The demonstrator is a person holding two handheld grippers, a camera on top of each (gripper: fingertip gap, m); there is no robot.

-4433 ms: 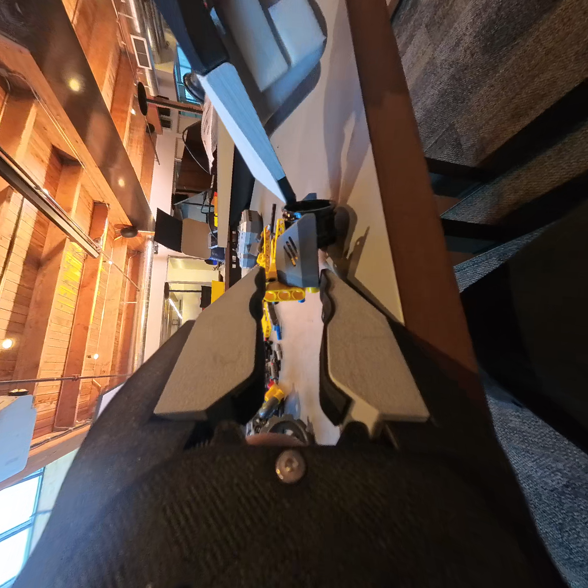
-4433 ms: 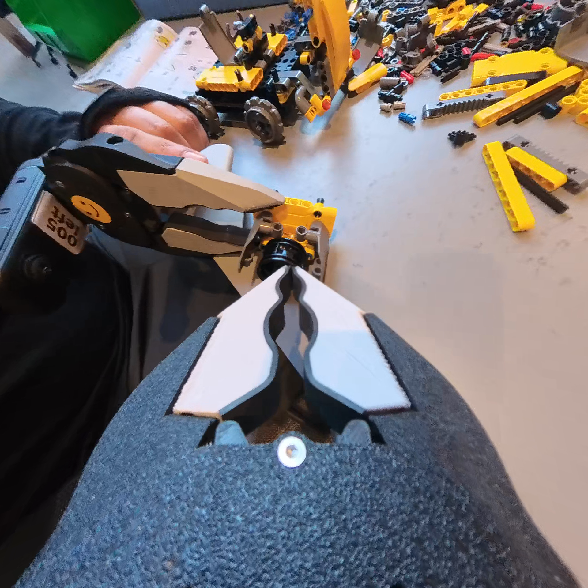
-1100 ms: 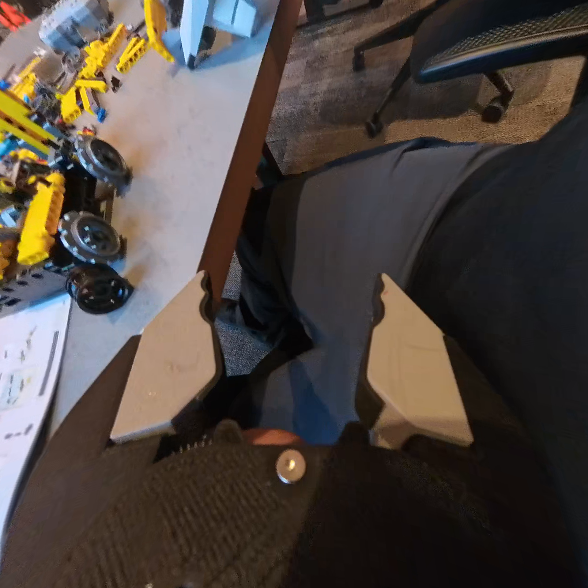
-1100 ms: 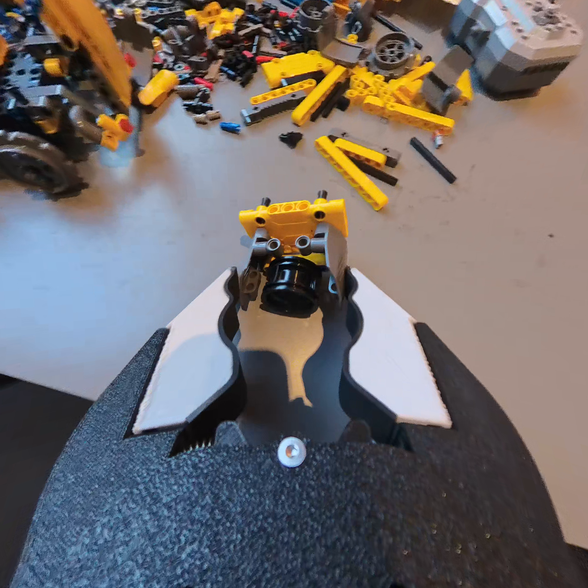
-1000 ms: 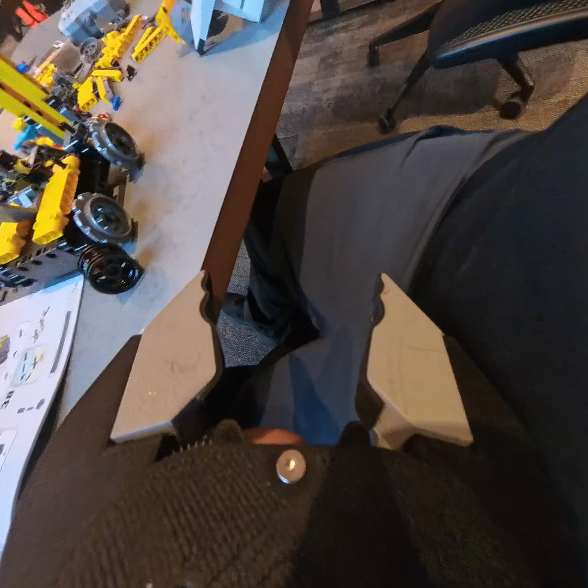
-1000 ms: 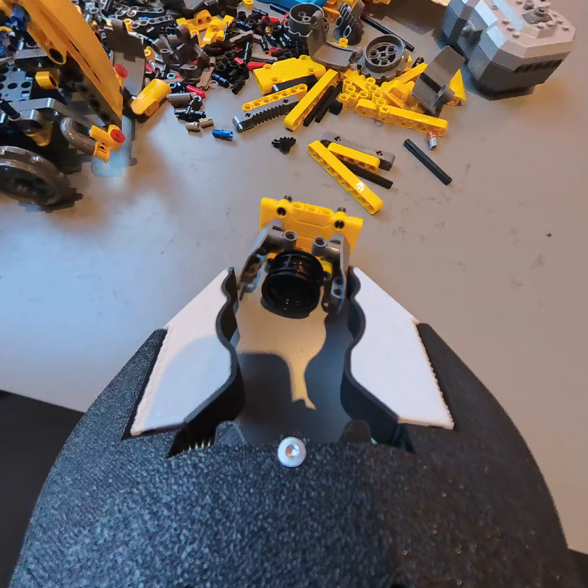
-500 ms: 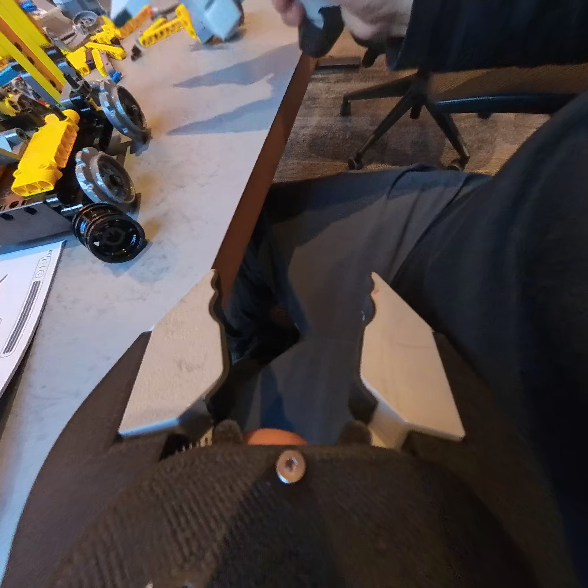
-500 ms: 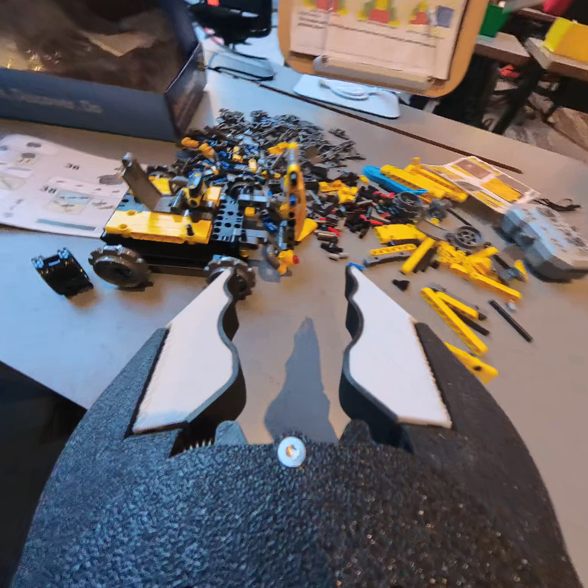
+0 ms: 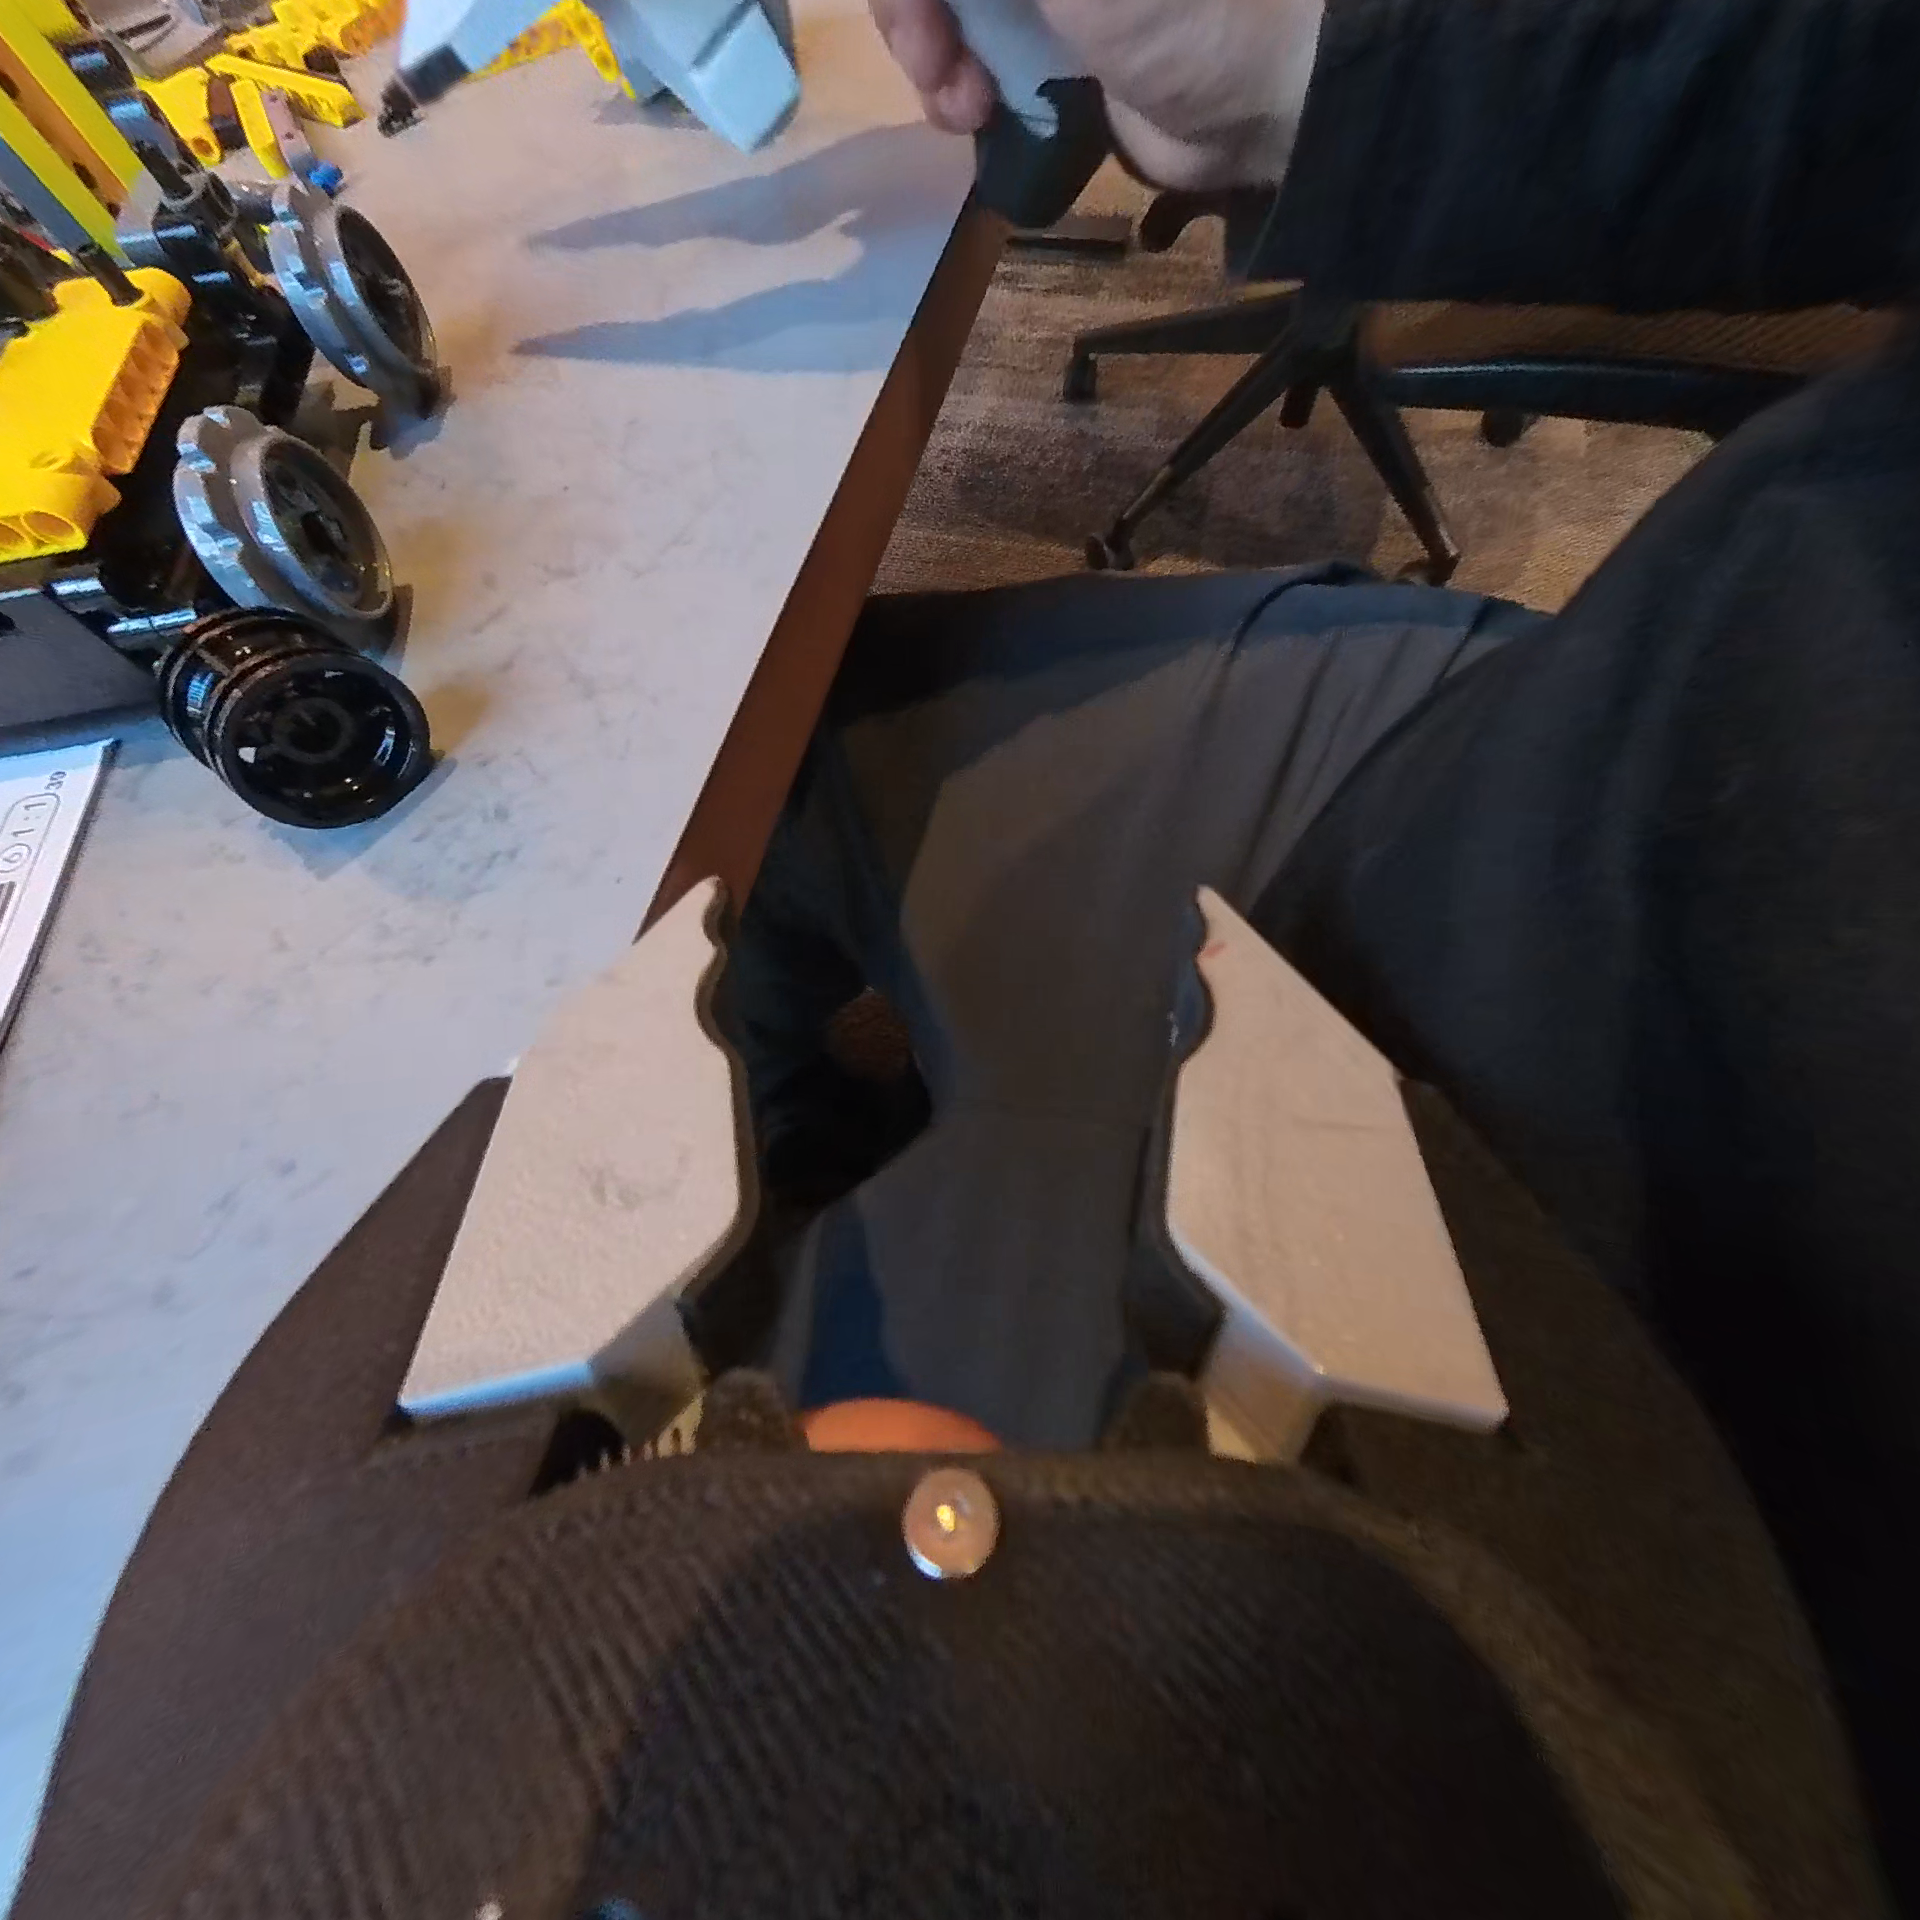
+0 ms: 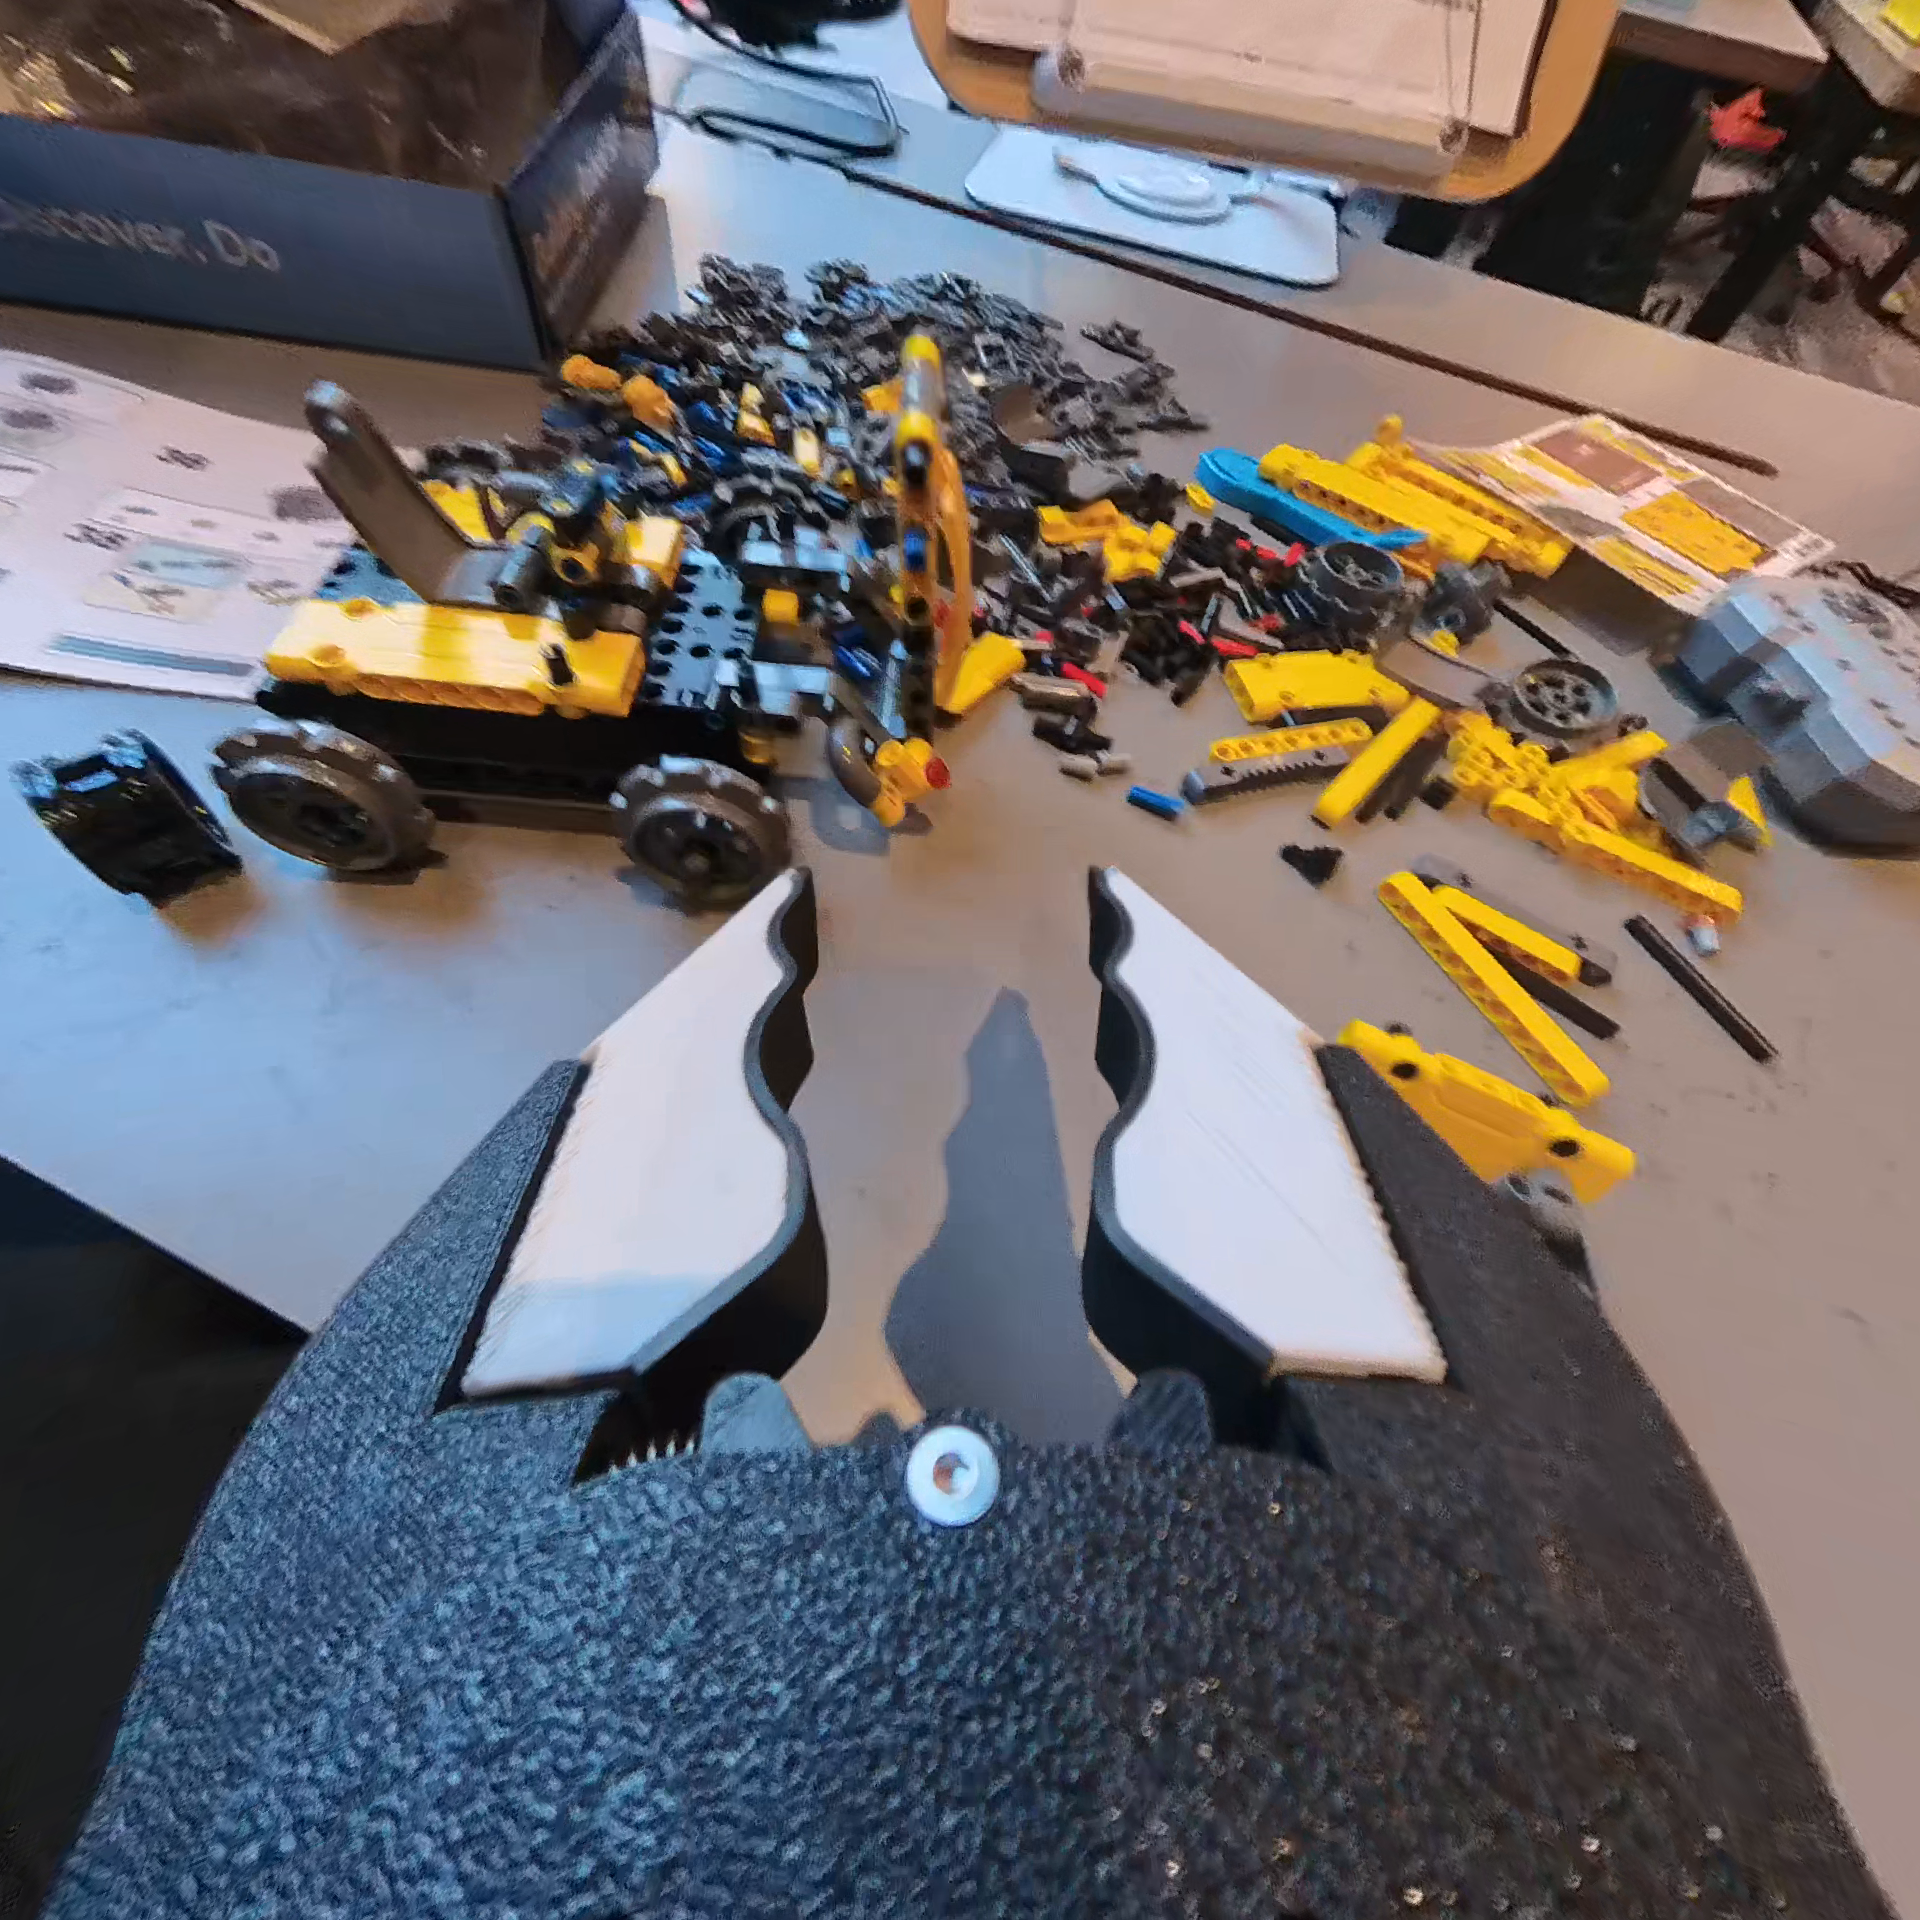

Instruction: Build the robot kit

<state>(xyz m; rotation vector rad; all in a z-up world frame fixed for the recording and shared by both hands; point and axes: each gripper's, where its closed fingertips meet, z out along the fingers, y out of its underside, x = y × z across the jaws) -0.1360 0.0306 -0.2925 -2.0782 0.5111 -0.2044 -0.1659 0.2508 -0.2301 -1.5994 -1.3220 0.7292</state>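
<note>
The yellow-and-black brick vehicle [image 10: 540, 665] stands on the grey table [image 10: 312, 1039] at 10 o'clock from the right gripper [image 10: 951, 894], whose jaws gape wide, holding nothing. The left gripper [image 9: 956, 904], likewise spread and empty, hangs off the table edge above the person's lap [image 9: 1091, 831]. Loose yellow beams [image 10: 1486, 987] lie at 2 o'clock; a yellow sub-assembly [image 10: 1486, 1112] sits just beside the right finger.

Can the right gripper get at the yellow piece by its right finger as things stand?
Probably yes. The right gripper is open and empty, and the yellow piece lies alone on bare table, though partly hidden behind the finger, so it would have to swing right.
</note>
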